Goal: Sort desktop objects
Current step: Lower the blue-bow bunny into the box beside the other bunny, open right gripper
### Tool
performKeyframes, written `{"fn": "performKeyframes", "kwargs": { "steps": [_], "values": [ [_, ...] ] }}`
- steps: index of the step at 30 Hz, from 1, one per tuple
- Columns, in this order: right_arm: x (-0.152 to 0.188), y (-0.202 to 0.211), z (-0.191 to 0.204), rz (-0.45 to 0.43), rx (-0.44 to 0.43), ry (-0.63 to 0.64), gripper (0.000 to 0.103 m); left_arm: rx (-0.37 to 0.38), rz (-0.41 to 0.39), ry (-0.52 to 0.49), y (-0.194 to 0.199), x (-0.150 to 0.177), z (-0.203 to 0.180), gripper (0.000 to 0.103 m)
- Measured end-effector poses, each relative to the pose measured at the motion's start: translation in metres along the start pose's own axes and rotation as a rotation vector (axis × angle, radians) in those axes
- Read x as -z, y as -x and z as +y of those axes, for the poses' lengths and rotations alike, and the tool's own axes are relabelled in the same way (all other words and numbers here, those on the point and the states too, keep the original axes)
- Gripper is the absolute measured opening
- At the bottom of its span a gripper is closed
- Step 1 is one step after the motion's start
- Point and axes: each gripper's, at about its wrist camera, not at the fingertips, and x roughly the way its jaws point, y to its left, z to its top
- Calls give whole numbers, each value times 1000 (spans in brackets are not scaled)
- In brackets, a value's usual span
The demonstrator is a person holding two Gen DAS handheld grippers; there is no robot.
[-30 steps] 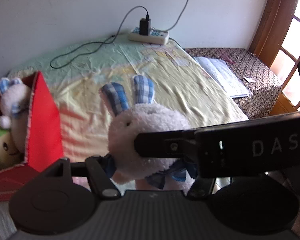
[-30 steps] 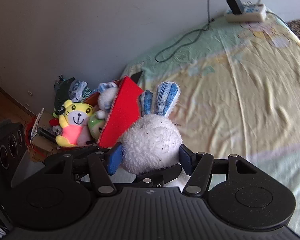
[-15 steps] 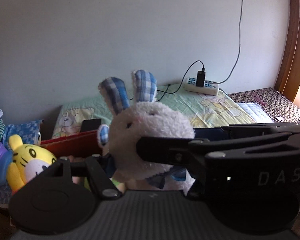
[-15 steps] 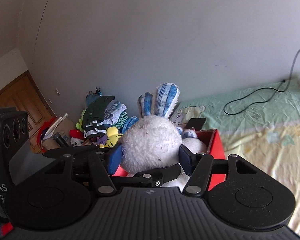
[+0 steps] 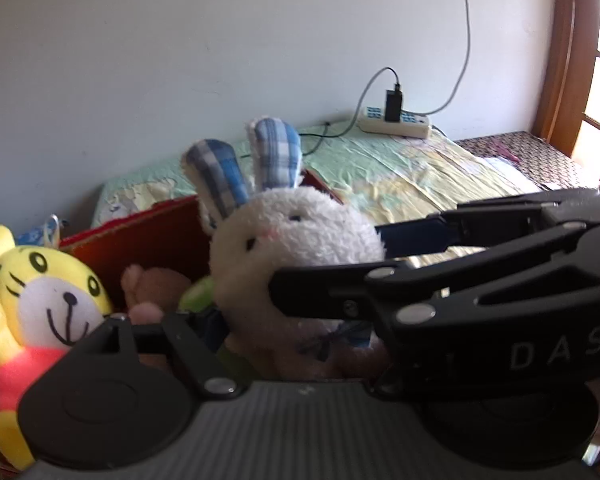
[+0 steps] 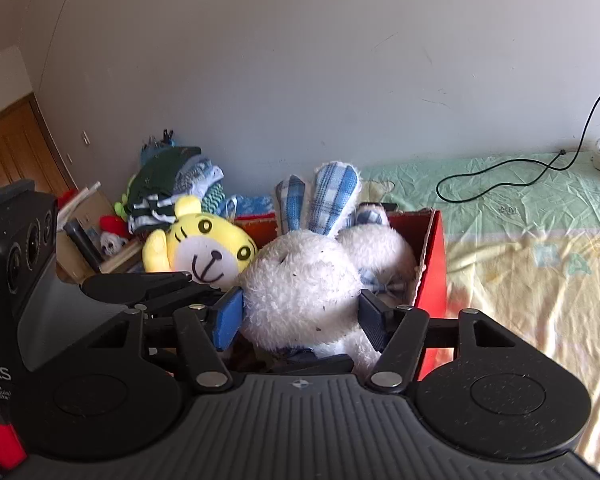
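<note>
While your right gripper squeezes the white rabbit over the red box, your left gripper's jaws are opening around it.

White letters "DAS" stand on the right gripper body.

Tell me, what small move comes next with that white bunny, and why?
Probably let go. The bunny already hangs over the red box with the other toys, and the left hand-held gripper is opening. The right hand-held gripper, its pads against the bunny's head, should open too.
</note>
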Motion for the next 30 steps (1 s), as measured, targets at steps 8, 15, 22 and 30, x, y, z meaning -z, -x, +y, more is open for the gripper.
{"fn": "performKeyframes", "kwargs": {
  "steps": [8, 15, 22, 30],
  "values": [
    [-8, 15, 6, -55, 35, -74, 66, 84, 34, 27, 2, 7, 10, 75],
    [-23, -2, 1, -57, -3, -235, 41, 84, 16, 54, 15, 6, 23, 79],
    [-2, -3, -6, -14, 99, -269, 32, 101, 31, 49, 16, 9, 25, 80],
    [3, -12, -6, 3, 167, -258, 32, 113, 61, 56, 2, 8, 22, 81]
  ]
}}
